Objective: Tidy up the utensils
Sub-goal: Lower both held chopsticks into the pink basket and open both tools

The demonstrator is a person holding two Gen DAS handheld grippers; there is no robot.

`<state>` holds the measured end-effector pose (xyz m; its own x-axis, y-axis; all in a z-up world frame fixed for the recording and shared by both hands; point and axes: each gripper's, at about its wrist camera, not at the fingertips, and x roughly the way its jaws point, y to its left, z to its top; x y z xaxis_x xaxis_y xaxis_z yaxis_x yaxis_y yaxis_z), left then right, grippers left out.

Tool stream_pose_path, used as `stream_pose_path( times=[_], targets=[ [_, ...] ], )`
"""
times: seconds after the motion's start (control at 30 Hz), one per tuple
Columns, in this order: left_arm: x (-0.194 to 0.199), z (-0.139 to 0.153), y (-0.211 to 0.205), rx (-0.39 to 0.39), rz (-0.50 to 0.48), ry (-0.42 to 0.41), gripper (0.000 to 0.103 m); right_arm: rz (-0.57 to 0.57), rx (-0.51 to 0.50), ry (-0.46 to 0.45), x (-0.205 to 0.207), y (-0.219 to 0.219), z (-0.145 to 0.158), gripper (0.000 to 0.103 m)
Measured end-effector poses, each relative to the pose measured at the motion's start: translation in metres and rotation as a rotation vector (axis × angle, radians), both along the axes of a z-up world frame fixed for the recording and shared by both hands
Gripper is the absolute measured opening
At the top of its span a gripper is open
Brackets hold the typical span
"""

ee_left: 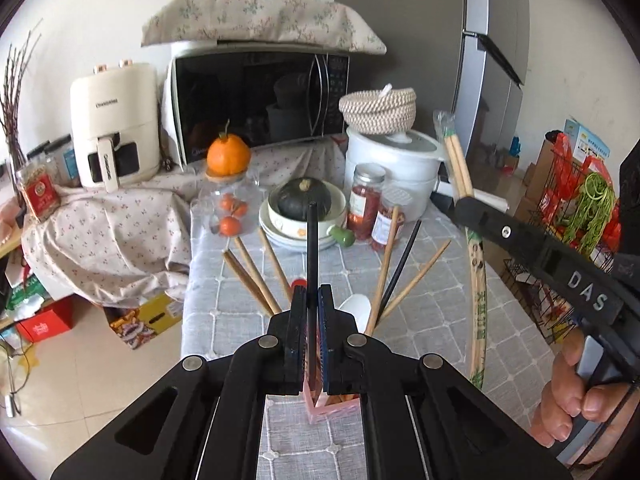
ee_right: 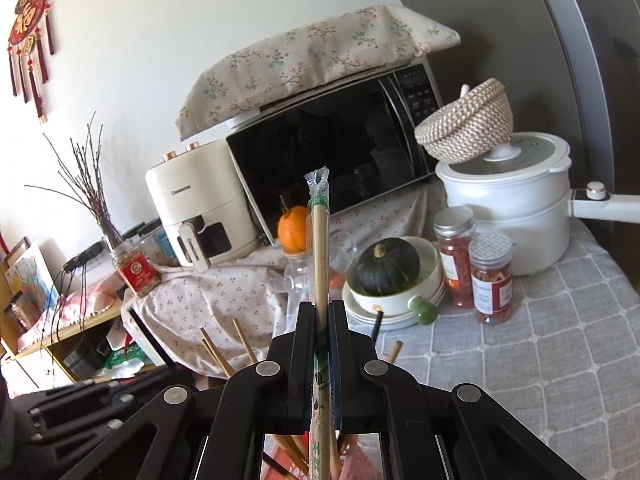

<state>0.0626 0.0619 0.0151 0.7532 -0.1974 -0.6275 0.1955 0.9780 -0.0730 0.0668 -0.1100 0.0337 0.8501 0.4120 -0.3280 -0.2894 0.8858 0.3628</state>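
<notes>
The left gripper point(ee_left: 312, 308) clenches a black chopstick point(ee_left: 312, 248) pointing to twelve o'clock above the pink holder point(ee_left: 320, 404). At three o'clock, the right gripper point(ee_right: 321, 320) grasps wrapped wooden chopsticks point(ee_right: 319, 232).

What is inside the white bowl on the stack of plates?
A dark green squash sits in the white bowl, stem up, filling most of it. Anything beneath the squash is hidden. The bowl rests on stacked plates.
</notes>
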Motion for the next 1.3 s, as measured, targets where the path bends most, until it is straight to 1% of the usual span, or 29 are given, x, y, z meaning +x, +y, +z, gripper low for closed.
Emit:
stream_pose_path(
  times=[0.07, 0.13, 0.2, 0.23, 0.27, 0.3, 0.33, 0.37, 0.43, 0.53, 0.7, 0.77, 0.87, 1.07, 1.17, 1.2, 1.23, 1.3],
  targets=[
    [0.007, -0.011, 0.004, -0.015, -0.002, 0.032, 0.006, -0.014, 0.018, -0.011, 0.004, 0.006, -0.001, 0.005],
    [0.009, -0.011, 0.010, -0.041, 0.011, 0.033, 0.006, -0.025, 0.030, -0.025, 0.008, 0.014, -0.005, 0.005],
    [0.009, -0.008, 0.016, -0.088, 0.010, 0.049, 0.008, -0.045, 0.024, -0.050, 0.008, 0.022, -0.012, 0.005],
    [0.008, -0.006, 0.019, -0.107, 0.007, 0.047, 0.013, -0.057, 0.012, -0.066, 0.008, 0.025, -0.016, 0.005],
    [0.006, -0.003, 0.021, -0.112, 0.008, 0.037, 0.024, -0.072, -0.001, -0.083, 0.007, 0.029, -0.020, 0.005],
    [0.003, 0.000, 0.023, -0.109, 0.016, 0.025, 0.031, -0.087, -0.015, -0.096, 0.006, 0.032, -0.025, 0.005],
    [0.001, 0.003, 0.025, -0.108, 0.028, 0.013, 0.045, -0.101, -0.028, -0.111, 0.006, 0.036, -0.029, 0.005],
    [-0.002, 0.005, 0.028, -0.111, 0.039, 0.005, 0.050, -0.116, -0.041, -0.126, 0.005, 0.038, -0.031, 0.005],
    [-0.004, 0.007, 0.033, -0.101, 0.059, 0.015, 0.050, -0.141, -0.066, -0.158, 0.006, 0.045, -0.035, 0.005],
    [-0.004, 0.005, 0.037, -0.036, 0.105, 0.041, 0.050, -0.176, -0.079, -0.185, 0.009, 0.050, -0.040, 0.005],
    [0.002, -0.004, 0.048, 0.049, 0.177, 0.075, 0.050, -0.255, -0.111, -0.232, 0.011, 0.059, -0.048, 0.005],
    [0.005, -0.010, 0.052, 0.054, 0.181, 0.101, 0.050, -0.288, -0.126, -0.250, 0.012, 0.064, -0.051, 0.005],
    [0.010, -0.017, 0.055, 0.032, 0.176, 0.138, 0.050, -0.319, -0.146, -0.261, 0.013, 0.072, -0.058, 0.005],
    [0.012, -0.023, 0.056, 0.051, 0.186, 0.149, 0.050, -0.339, -0.154, -0.242, 0.002, 0.075, -0.074, 0.006],
    [0.013, -0.024, 0.057, 0.048, 0.192, 0.154, 0.050, -0.318, -0.140, -0.228, -0.008, 0.072, -0.075, 0.010],
    [0.014, -0.025, 0.056, 0.046, 0.190, 0.157, 0.050, -0.309, -0.138, -0.223, -0.012, 0.070, -0.073, 0.014],
    [0.014, -0.025, 0.055, 0.042, 0.187, 0.159, 0.050, -0.302, -0.136, -0.218, -0.014, 0.068, -0.070, 0.021],
    [0.013, -0.027, 0.054, 0.029, 0.177, 0.170, 0.051, -0.295, -0.131, -0.209, -0.020, 0.061, -0.064, 0.030]
  ],
)
